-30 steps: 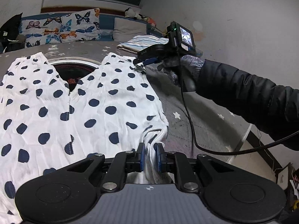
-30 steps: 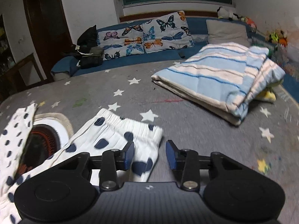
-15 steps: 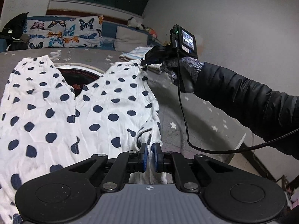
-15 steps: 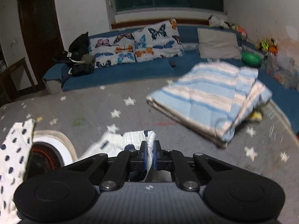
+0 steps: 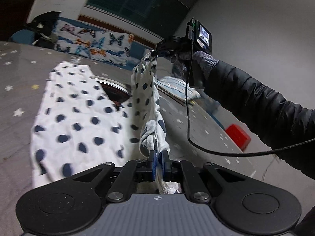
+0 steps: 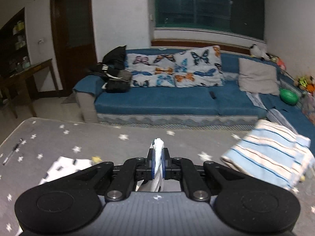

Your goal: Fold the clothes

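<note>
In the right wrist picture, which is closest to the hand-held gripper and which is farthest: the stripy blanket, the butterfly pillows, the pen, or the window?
From the right hand-held gripper:
1. Stripy blanket, on the right of the starry cover.
2. Pen, at the far left edge; close to the blanket's rank, hard to call.
3. Butterfly pillows, on the blue sofa straight ahead.
4. Window, up on the back wall.

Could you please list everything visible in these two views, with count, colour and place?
polka-dot garment: one, white with navy dots, one edge lifted off the star cloth
star cloth: one, grey, covering the work surface
striped blanket: one, blue and cream, folded at right
pen: one, far left edge
red box: one, right edge
sofa: one, blue, behind
butterfly pillows: two, on sofa
left tongs: shut on garment
right tongs: shut on garment
</note>
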